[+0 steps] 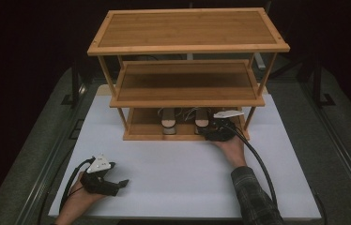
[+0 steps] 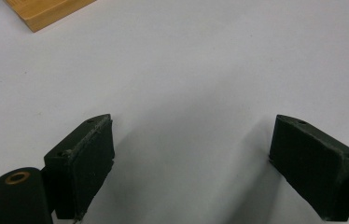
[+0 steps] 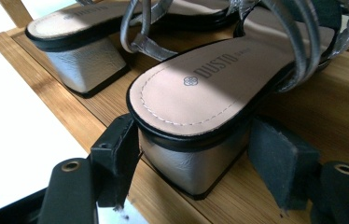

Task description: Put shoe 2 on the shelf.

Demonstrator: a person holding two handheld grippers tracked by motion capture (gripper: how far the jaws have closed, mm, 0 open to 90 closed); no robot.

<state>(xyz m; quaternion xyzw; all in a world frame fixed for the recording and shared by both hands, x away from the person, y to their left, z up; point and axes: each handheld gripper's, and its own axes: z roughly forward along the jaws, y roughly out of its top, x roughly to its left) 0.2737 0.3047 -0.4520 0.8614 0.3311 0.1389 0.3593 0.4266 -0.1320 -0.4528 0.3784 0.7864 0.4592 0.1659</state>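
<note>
Flanking silver block heel (image 3: 196, 163) | right gripper (image 3: 196, 158) | bamboo rack (image 3: 322, 112)

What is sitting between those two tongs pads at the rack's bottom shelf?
The silver block heel of a sandal on the bottom shelf; the right tongs straddle it, as the right gripper view shows.

My table (image 1: 178, 164) has a plain white top, and a wooden rack (image 1: 187, 47) of three shelves stands toward its far side. The top shelf (image 1: 187, 28) and the middle shelf (image 1: 187, 82) are bare wood. On the bottom shelf (image 3: 331, 107) sit two sandals side by side, heels toward me: one (image 3: 200, 98) right at the front edge, the other (image 3: 70, 42) just beside it.
</note>
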